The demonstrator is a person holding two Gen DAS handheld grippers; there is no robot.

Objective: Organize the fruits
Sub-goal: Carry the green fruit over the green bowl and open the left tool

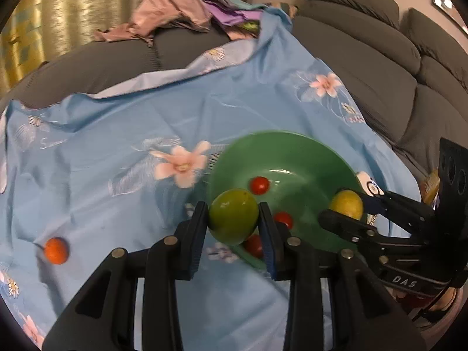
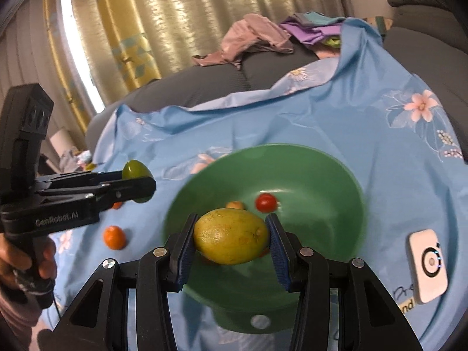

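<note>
My left gripper [image 1: 234, 219] is clamped on a round green fruit [image 1: 234, 215], one pad pressing each side, and I see it held just above the near rim of the green bowl [image 1: 292, 149]. From the right wrist view the same fruit [image 2: 136, 171] sits in that gripper [image 2: 140, 184] off to the left of the bowl [image 2: 321, 169], with my hand [image 2: 26, 260] wrapped round the handle.

My right gripper [image 2: 231, 241] is closed on a yellow-green oval fruit [image 2: 231, 241], gripped at its two ends, hanging over the bowl's near half. The left wrist view shows that fruit [image 1: 346, 204] and gripper [image 1: 351, 207] at the bowl's right rim.

Inside the bowl I count small red tomatoes: one [image 1: 259, 185] towards the middle, two more [image 1: 283, 220] partly hidden behind my left fingers. In the right wrist view, one red tomato [image 2: 266, 202] and a small orange-coloured fruit [image 2: 235, 204] lie on the bowl floor.

The bowl stands on a blue flowered cloth [image 1: 117, 146] spread over a grey sofa [image 1: 380, 73]. A small orange fruit [image 1: 56, 250] lies on the cloth well to the left of the bowl; I see it [image 2: 114, 237] below the left gripper, with another mostly hidden behind that gripper. A white device [image 2: 428, 266] lies on the cloth right of the bowl. Crumpled clothes [image 1: 175, 11] sit at the far end
</note>
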